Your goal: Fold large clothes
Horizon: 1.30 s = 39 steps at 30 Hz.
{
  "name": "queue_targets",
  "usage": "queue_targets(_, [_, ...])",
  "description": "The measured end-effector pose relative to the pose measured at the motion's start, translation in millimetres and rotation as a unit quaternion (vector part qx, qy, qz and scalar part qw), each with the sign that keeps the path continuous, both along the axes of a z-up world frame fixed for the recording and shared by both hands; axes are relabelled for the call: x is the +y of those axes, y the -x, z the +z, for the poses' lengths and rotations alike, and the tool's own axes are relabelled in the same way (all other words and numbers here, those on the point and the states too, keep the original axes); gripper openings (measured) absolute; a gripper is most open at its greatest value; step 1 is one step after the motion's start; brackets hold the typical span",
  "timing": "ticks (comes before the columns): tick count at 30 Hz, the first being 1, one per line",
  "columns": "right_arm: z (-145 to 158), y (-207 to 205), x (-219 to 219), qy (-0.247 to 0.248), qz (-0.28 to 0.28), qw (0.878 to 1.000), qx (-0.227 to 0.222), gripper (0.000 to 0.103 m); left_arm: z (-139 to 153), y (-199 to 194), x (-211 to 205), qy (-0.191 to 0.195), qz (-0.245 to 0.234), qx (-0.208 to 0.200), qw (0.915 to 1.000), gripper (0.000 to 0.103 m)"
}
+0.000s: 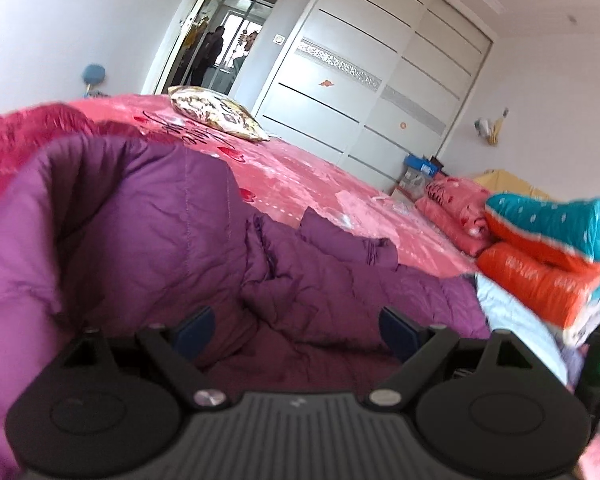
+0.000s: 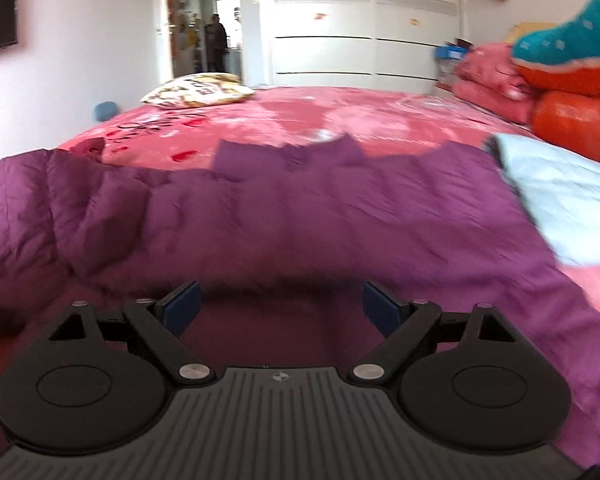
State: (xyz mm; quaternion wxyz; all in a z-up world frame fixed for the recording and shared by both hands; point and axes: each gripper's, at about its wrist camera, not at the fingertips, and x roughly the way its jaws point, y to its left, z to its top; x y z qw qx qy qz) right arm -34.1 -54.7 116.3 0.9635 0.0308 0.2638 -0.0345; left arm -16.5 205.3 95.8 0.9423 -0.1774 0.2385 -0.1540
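Note:
A large purple quilted coat (image 1: 172, 216) lies spread on the pink bed, bunched up high at the left in the left wrist view. It also fills the middle of the right wrist view (image 2: 300, 208), lying flatter there. My left gripper (image 1: 296, 332) is open, its blue pads wide apart just above the coat's crumpled folds, holding nothing. My right gripper (image 2: 281, 307) is open too, low over the coat's near part, holding nothing.
The pink bedspread (image 1: 300, 168) stretches behind the coat. A patterned pillow (image 1: 216, 114) lies at the bed's far side. Folded pink, orange and teal quilts (image 1: 548, 248) are stacked at the right. A pale blue cloth (image 2: 560, 196) lies on the coat's right edge. White wardrobe (image 1: 380, 76) stands behind.

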Motion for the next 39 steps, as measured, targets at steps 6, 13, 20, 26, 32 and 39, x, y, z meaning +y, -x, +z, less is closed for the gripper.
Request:
queue_targets(6, [-4.3, 61.0, -29.8, -0.015, -0.017, 1.0, -0.004, 0.103, 11.8, 50.5, 18.5, -0.056, 0.032, 0.003, 0.9979, 0.089])
queue_targets(13, [-9.0, 103.4, -25.7, 0.015, 0.007, 1.0, 0.004, 0.103, 9.9, 93.8, 49.4, -0.098, 0.089, 0.025, 0.9908, 0.089])
queue_targets(20, [-4.3, 115.4, -6.1, 0.024, 0.049, 0.998, -0.005, 0.103, -3.9, 126.8, 71.2, -0.134, 0.128, 0.061, 0.9808, 0.089])
queue_targets(26, [-2.5, 118.4, -3.7, 0.021, 0.06, 0.998, -0.006, 0.103, -19.6, 140.1, 56.3, -0.19, 0.092, 0.072, 0.9747, 0.089])
queue_targets(32, [-5.1, 121.0, -7.4, 0.008, 0.052, 0.999, -0.003, 0.103, -36.2, 138.6, 21.3, -0.28, 0.031, 0.049, 0.9582, 0.089])
queue_targets(39, [-9.9, 118.6, -17.0, -0.008, 0.043, 0.999, 0.004, 0.103, -55.5, 117.2, 14.6, -0.339, 0.049, 0.066, 0.9373, 0.082])
